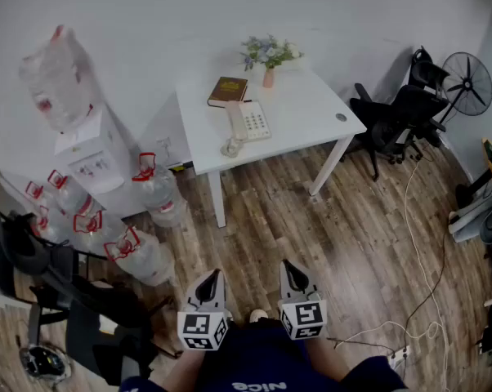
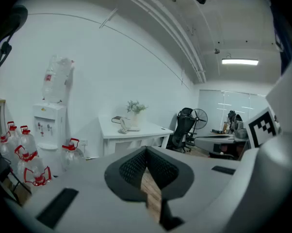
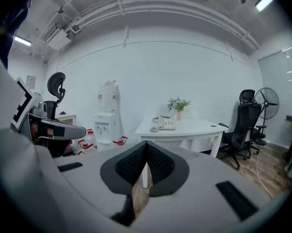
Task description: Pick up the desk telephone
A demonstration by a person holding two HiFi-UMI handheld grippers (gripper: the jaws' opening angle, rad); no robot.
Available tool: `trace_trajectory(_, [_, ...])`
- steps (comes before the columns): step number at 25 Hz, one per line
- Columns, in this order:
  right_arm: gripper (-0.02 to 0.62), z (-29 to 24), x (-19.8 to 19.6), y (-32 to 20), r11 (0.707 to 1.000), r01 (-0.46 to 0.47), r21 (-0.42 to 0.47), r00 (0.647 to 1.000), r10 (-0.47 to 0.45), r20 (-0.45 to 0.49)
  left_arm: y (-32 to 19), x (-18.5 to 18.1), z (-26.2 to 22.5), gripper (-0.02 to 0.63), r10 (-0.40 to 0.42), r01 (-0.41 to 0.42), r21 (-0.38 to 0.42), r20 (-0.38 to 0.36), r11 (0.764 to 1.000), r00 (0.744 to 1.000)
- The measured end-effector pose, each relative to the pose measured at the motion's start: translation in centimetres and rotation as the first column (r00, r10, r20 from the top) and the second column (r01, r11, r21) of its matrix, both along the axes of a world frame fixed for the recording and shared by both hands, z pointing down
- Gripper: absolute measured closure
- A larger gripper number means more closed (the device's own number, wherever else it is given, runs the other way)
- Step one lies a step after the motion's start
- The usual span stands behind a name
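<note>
Looking down in the head view, the desk telephone (image 1: 248,123) lies near the front left edge of the white surface (image 1: 307,109), just in front of a book (image 1: 228,90). Open wooden floor (image 1: 311,235) separates it from the left tongs (image 1: 214,279) and right tongs (image 1: 288,269). Water bottles (image 1: 152,188) crowd the left side. In the left gripper view, the tongs are closed on nothing, with the telephone far ahead. In the right gripper view, the tongs are likewise closed and empty, and the telephone is well beyond them.
</note>
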State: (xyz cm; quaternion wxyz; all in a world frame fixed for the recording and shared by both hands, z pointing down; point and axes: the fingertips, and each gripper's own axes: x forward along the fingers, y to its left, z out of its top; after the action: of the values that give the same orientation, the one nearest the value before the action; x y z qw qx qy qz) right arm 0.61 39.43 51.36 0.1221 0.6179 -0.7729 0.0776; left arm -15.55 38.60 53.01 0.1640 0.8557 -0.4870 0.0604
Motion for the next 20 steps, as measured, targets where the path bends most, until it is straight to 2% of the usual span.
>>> trace_trajectory(7, [0.574,0.3,0.6,0.1,1.000,0.011,0.004,1.000,-0.011,-0.011,-0.2,0.8,-0.1,0.589,-0.005,0.005,0.015,0.012,1.000,1.000])
trace_trajectory(12, [0.574,-0.9,2.8,-0.2,0.998,-0.017,0.065,0.999,0.019,-0.032,-0.7,0.6,-0.4,0.589,-0.041,0.041,0.034,0.004,0.999,0.999])
trace_trajectory(20, [0.572,-2.0,5.9,-0.9,0.994,-0.011,0.108,1.000,0.013,-0.016,-1.4,2.3,-1.9,0.589,-0.072,0.067,0.119,0.032,0.991,0.997])
